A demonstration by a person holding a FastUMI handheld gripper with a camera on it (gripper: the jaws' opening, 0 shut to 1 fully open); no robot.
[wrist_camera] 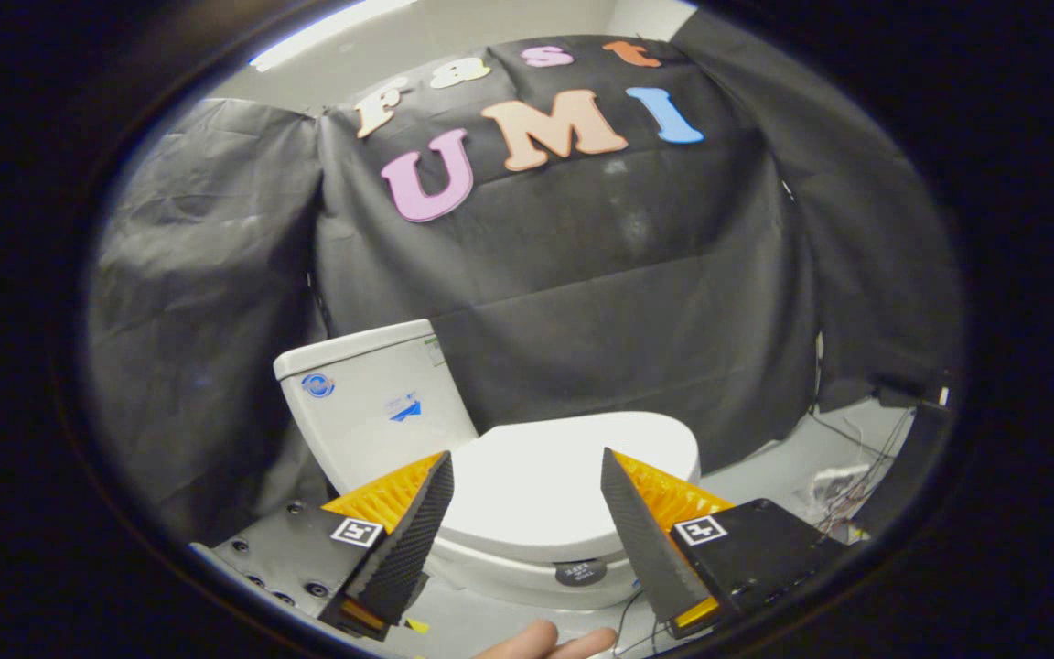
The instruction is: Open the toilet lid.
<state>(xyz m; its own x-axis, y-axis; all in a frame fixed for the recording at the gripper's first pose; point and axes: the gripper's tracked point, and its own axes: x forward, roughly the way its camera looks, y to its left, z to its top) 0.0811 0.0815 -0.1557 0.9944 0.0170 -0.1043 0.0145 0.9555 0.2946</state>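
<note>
The gripper (527, 467) hangs in the air with its two fingers (413, 540) spread wide apart and nothing held between them. No part of either finger touches anything.

Just ahead of the fingers, and showing in the gap between them, is a white toilet (527, 572) seen from its side. The toilet lid (536, 485) is down, lying flat over the bowl, and its rounded front end lies ahead of the right finger. Below the lid's edge, on the side of the bowl between the two fingers, sits a small dark round sticker (580, 573).

Ahead of the left finger and a little beyond it stands the tank (371, 403), upright, with its own flat cover on top and two small blue stickers on the side that faces the gripper.

Beyond the toilet a black cloth wall (628, 302) hangs all across the back and wraps round on both sides. Out past the right finger, a tangle of thin wires (843, 485) lies on the pale floor (765, 471) near the foot of the cloth.

Below the fingers, close in, the tips of a person's fingers (550, 642) show
</note>
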